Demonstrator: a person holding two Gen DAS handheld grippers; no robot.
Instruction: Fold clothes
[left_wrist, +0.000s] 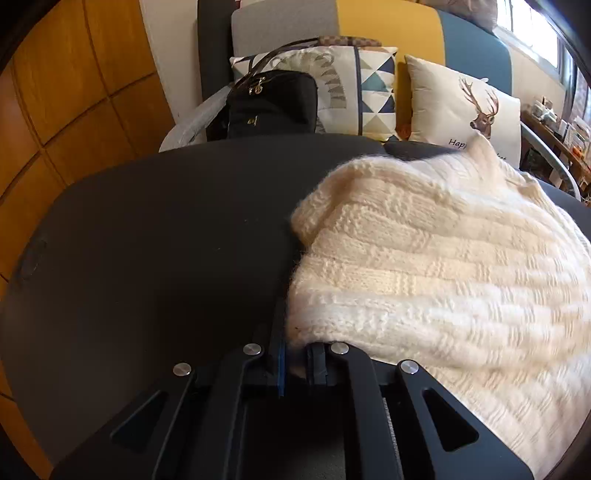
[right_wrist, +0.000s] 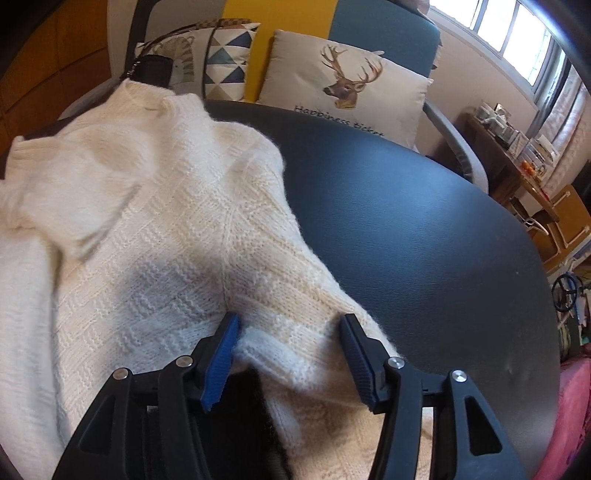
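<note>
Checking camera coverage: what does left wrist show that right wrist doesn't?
Only left wrist: the left gripper, jaws nearly closed on the sweater's edge, and the orange wood-panel wall.

Only right wrist: the right gripper, jaws open astride a sleeve fold, the sweater's collar, and a pink cloth.

Both: the cream knit sweater on the dark table, the deer cushion, the triangle-pattern cushion, the black bag.

sweater (left_wrist: 443, 266) on table (left_wrist: 166, 240), cushions (left_wrist: 461, 103) behind
</note>
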